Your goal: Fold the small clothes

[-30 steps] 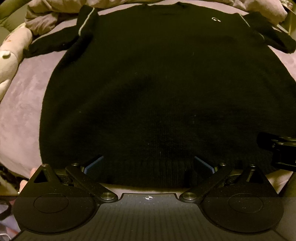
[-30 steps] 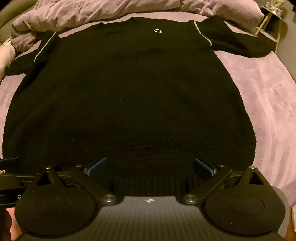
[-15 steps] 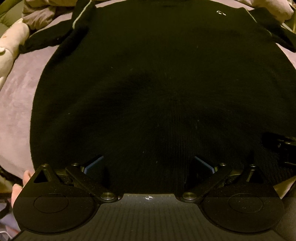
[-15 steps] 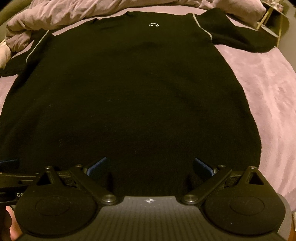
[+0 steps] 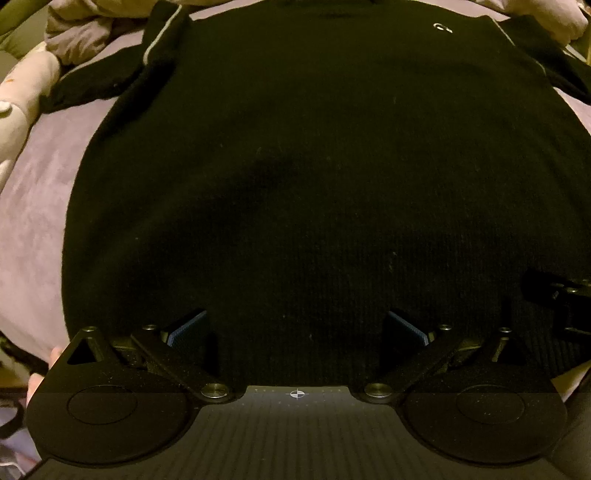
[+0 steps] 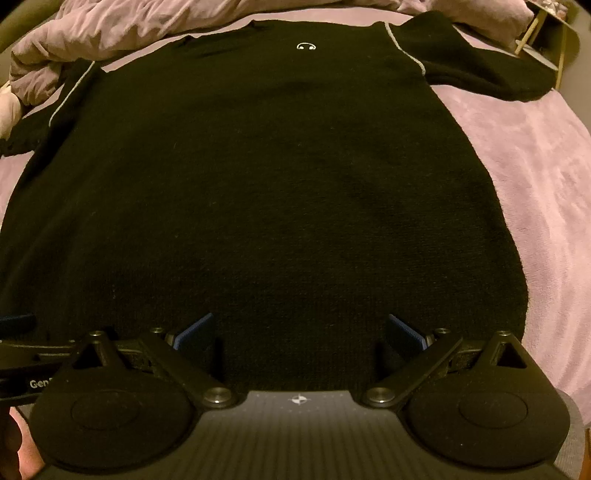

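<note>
A black knit sweater (image 5: pixel 314 166) lies flat, front up, on a lilac bedspread (image 5: pixel 33 206), with a small white logo (image 6: pixel 306 46) near the collar and both sleeves spread outward. It also fills the right wrist view (image 6: pixel 266 177). My left gripper (image 5: pixel 295 328) is open, its blue-padded fingers (image 5: pixel 186 326) straddling the bottom hem on the left half. My right gripper (image 6: pixel 299 328) is open over the hem on the right half. The right gripper also shows at the right edge of the left wrist view (image 5: pixel 554 295). Neither holds the cloth.
A rumpled lilac duvet (image 6: pixel 129 33) is bunched along the far side behind the collar. A pale soft toy (image 5: pixel 18 99) lies at the far left. A small side table (image 6: pixel 546 33) stands beyond the bed's far right corner. Bare bedspread (image 6: pixel 535 166) lies right of the sweater.
Both grippers have moved forward and lower over the sweater's bottom hem, so the hem now lies between the open fingers. The sweater itself has not shifted.
</note>
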`<state>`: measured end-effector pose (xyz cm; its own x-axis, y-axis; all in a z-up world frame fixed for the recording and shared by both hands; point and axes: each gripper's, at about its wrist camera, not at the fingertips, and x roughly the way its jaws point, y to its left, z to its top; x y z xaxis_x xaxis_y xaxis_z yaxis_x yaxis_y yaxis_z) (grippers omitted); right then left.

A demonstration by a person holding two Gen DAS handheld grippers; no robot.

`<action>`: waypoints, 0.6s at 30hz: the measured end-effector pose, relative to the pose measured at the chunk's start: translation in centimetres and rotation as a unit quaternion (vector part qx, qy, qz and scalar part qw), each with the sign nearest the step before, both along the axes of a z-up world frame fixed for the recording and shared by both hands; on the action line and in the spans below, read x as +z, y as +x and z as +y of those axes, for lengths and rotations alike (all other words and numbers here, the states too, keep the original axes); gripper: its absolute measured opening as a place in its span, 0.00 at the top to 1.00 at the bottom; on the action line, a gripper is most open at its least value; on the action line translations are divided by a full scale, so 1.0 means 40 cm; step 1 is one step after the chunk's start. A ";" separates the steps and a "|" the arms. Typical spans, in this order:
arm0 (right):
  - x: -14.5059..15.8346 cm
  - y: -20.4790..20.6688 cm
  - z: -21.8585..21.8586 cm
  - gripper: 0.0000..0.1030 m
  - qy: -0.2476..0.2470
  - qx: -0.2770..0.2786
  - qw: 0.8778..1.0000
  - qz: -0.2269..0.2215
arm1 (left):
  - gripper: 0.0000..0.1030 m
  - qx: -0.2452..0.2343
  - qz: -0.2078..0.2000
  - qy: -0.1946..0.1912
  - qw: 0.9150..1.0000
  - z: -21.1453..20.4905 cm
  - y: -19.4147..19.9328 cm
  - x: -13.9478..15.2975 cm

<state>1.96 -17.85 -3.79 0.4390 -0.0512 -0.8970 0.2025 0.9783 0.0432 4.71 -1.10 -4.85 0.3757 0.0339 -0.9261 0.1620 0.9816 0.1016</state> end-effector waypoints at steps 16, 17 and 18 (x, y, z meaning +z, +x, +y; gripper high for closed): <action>-0.018 0.022 -0.083 0.04 0.045 -0.019 0.998 -0.031 | 0.00 0.002 0.005 -0.001 1.000 -0.027 0.040 -0.011; -0.020 0.024 -0.099 0.04 0.069 -0.023 0.996 -0.045 | 0.00 0.004 0.003 -0.003 1.000 -0.030 0.048 -0.010; -0.027 0.029 -0.126 0.04 0.096 -0.030 0.993 -0.057 | 0.00 0.005 0.000 -0.004 1.000 -0.033 0.059 -0.009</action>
